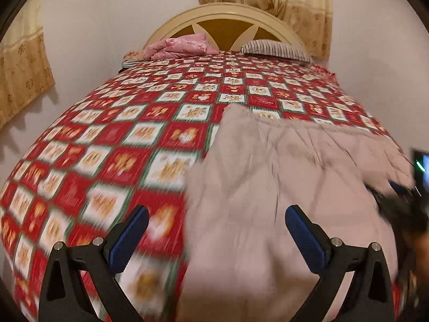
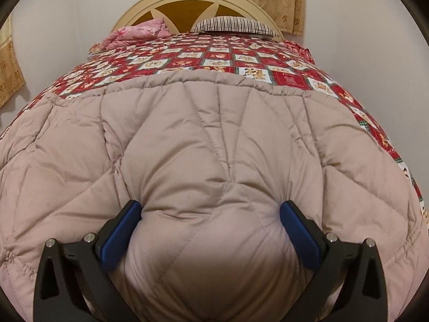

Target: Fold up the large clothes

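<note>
A large pale pink-beige quilted garment (image 2: 203, 139) lies spread on the bed; in the left wrist view (image 1: 281, 177) it covers the right half, blurred by motion. My left gripper (image 1: 216, 216) is open and empty, over the garment's left edge where it meets the bedspread. My right gripper (image 2: 210, 210) is open, its blue pads (image 2: 123, 230) pressing against a puffed bulge of the garment that sits between them. The right gripper also shows dimly at the right edge of the left wrist view (image 1: 402, 204).
A red and white checked bedspread (image 1: 120, 134) covers the bed. A pink bundle (image 1: 179, 45) and a striped pillow (image 1: 276, 49) lie at the cream headboard (image 1: 222, 13). Walls and yellow curtains (image 1: 24, 61) surround the bed.
</note>
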Demonstrator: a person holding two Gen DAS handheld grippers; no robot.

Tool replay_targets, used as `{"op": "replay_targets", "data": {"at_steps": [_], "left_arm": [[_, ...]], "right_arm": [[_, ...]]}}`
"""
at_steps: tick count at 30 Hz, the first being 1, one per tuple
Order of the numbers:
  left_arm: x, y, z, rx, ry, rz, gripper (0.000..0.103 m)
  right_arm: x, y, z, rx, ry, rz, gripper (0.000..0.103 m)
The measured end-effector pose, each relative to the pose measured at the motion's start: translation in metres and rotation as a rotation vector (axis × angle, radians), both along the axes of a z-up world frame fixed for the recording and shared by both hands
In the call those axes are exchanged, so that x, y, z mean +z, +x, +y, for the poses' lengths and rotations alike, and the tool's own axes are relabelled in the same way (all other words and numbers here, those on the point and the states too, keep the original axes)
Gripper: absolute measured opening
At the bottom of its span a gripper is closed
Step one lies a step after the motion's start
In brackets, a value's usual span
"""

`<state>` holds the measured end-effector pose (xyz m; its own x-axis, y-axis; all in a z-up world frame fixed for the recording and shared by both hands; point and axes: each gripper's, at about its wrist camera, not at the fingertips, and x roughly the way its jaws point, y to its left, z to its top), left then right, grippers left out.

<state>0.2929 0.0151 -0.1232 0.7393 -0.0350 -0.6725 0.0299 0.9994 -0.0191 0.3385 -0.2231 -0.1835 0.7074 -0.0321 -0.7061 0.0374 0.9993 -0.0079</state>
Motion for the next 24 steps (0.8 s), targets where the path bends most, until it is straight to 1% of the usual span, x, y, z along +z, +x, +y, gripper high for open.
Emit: {"op": "replay_targets", "data": {"at_steps": [2,4,5,6,8,10,12,15,18,20,21,22,23,24], "left_arm": [[-0.006,-0.038,0.017,-0.004,-0.02,0.007,0.102],[-0.016,-0.066,0.025,-0.008,-0.051,0.022,0.102],[-0.022,-0.078,0.028,-0.013,-0.088,0.028,0.102],[-0.03,-0.085,0.027,-0.022,-0.144,0.052,0.102],[-0.043,-0.087,0.023,-0.035,-0.228,0.08,0.102],[-0.056,-0.081,0.018,-0.035,-0.281,0.109,0.102],[-0.064,-0.071,0.014,-0.032,-0.346,0.112,0.102],[-0.068,-0.056,0.015,0.013,-0.373,0.079,0.102],[-0.067,-0.043,0.021,0.044,-0.428,0.038,0.102],[-0.066,-0.032,0.025,0.075,-0.436,0.017,0.101],[-0.066,-0.025,0.026,0.083,-0.447,0.008,0.089],[-0.065,-0.02,0.027,0.096,-0.444,0.008,0.073],[-0.062,-0.015,0.028,0.101,-0.441,0.004,0.064],[-0.058,-0.012,0.029,0.086,-0.445,-0.008,0.047]], "right_arm": [[0.0,-0.002,0.001,-0.001,-0.005,-0.004,0.103],[0.001,-0.001,0.002,-0.002,-0.012,-0.006,0.103],[0.001,-0.001,0.003,-0.003,-0.015,-0.008,0.103],[0.001,-0.001,0.002,-0.003,-0.017,-0.009,0.103],[0.001,-0.001,0.003,-0.005,-0.021,-0.011,0.103],[0.002,-0.003,0.005,-0.008,-0.023,-0.015,0.103],[0.002,-0.004,0.005,-0.009,-0.021,-0.02,0.103],[0.002,-0.006,0.004,-0.008,0.0,-0.027,0.103],[0.002,-0.006,0.002,-0.006,0.006,-0.03,0.103],[0.002,-0.007,0.001,-0.005,0.012,-0.031,0.103],[0.002,-0.007,0.001,-0.005,0.012,-0.032,0.103],[0.002,-0.006,0.0,-0.005,0.013,-0.032,0.103],[0.002,-0.006,0.0,-0.005,0.013,-0.031,0.103],[0.002,-0.007,0.0,-0.005,0.013,-0.032,0.103]]}}
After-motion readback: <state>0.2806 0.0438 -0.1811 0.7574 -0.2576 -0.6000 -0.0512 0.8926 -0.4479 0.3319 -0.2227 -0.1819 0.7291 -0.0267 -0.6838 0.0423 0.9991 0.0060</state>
